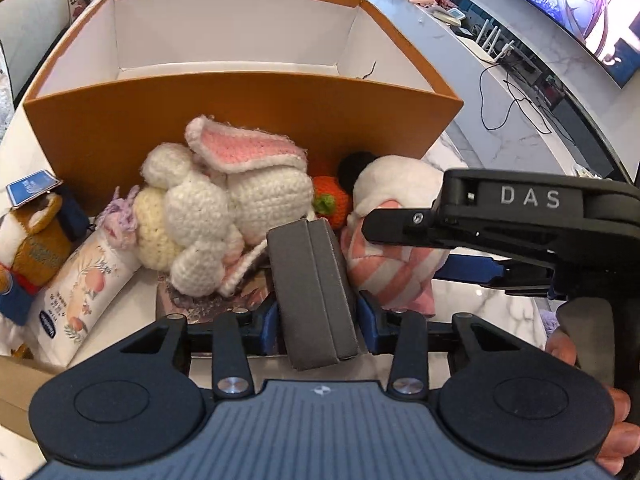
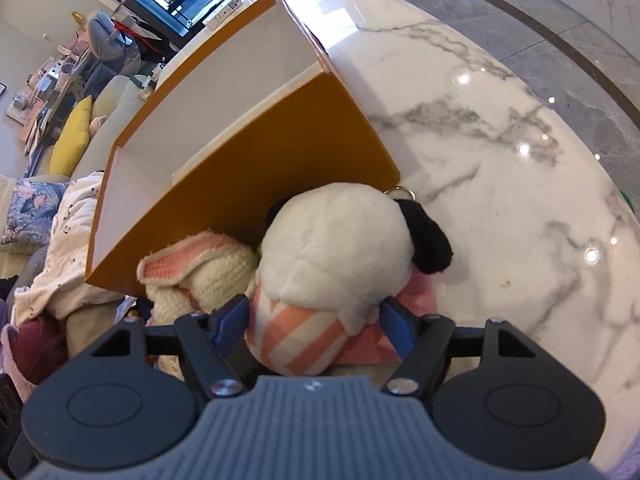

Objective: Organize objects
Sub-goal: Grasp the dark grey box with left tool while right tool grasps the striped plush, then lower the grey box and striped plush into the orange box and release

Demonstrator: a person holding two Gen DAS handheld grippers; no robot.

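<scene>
The plush dog (image 2: 332, 248) was clamped in the right gripper (image 2: 316, 320) by the orange box (image 1: 240, 120), left gripper (image 1: 316, 312) squeezing a gray case (image 1: 312, 288).

Raised white letters "DAS" stand on the black body of the right gripper (image 1: 394, 226), seen from the left wrist. The floral tissue pack (image 1: 86, 294) carries a blue oval logo and small print, too small to read. Subtitles on the curved screen (image 1: 560, 4) are likewise illegible.
</scene>
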